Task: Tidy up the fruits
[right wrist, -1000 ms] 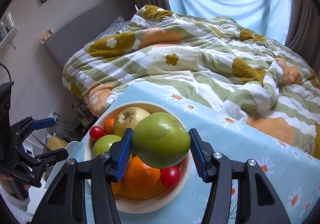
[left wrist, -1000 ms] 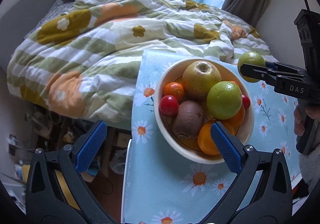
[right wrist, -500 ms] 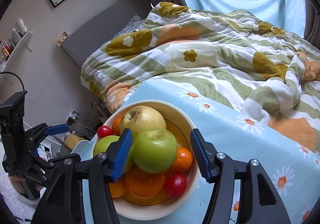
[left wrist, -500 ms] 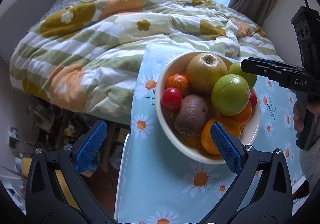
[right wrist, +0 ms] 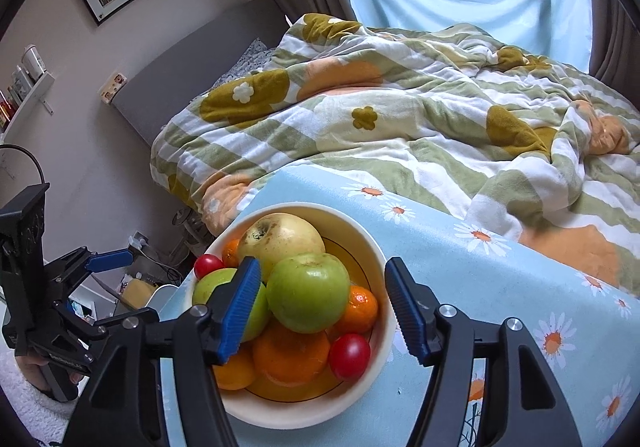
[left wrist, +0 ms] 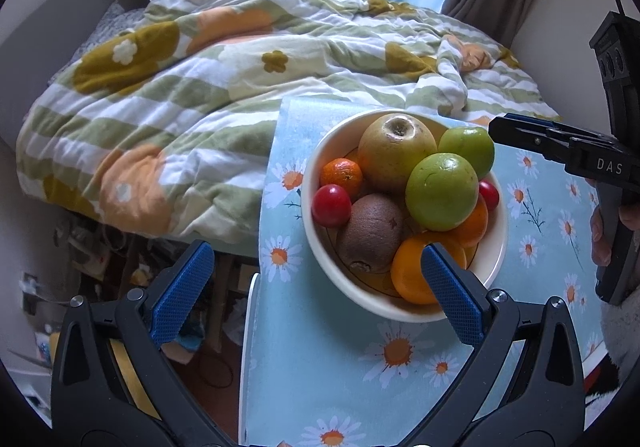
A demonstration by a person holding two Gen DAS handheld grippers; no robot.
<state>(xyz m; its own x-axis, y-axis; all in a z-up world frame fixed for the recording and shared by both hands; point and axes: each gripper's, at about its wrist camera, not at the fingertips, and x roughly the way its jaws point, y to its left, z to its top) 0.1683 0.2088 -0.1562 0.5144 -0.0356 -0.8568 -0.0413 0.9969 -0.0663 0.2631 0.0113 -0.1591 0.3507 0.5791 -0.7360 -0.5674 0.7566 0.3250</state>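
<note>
while both grippers (left wrist: 316, 271) (right wrist: 322, 307) gape empty, bowl (left wrist: 494, 267) holds two green apples (left wrist: 442, 191) (left wrist: 468, 145).

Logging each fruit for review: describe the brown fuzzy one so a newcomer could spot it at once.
Find the cream round ceramic bowl on the light-blue daisy-print tablecloth beside the bed. The brown fuzzy oval kiwi lies at its near-left side, between a small red tomato and a green apple. It is the only dull, brown, rough-skinned fruit there.
</note>
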